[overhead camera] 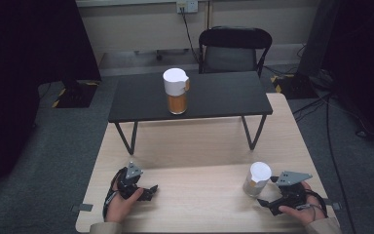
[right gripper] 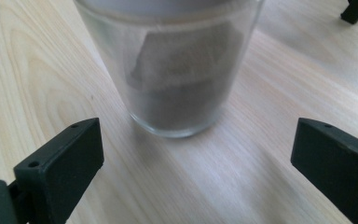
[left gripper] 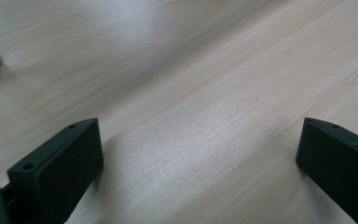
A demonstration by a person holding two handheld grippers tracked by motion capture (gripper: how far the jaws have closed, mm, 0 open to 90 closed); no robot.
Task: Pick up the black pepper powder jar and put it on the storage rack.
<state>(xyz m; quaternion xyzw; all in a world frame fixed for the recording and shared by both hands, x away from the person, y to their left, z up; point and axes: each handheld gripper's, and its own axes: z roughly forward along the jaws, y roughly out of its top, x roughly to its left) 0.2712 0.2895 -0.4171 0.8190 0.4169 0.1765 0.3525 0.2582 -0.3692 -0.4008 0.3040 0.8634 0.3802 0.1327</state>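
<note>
High view: left gripper (overhead camera: 146,190) rests near the desk's (overhead camera: 199,141) front-left corner, jaws spread over bare wood. A white-lidded jar of amber contents (overhead camera: 177,91) stands on the black low table (overhead camera: 224,92) at the far edge. Near the front-right corner, the glass jar (overhead camera: 258,179) stands upright just ahead of the right gripper (overhead camera: 268,195), whose jaws are spread, not touching it.

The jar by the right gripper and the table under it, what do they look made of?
Jar: looks like clear glass, since you see through its wall to the table; white lid, perhaps plastic. Table: pale wood or wood-look laminate, matte, with visible grain.
</note>
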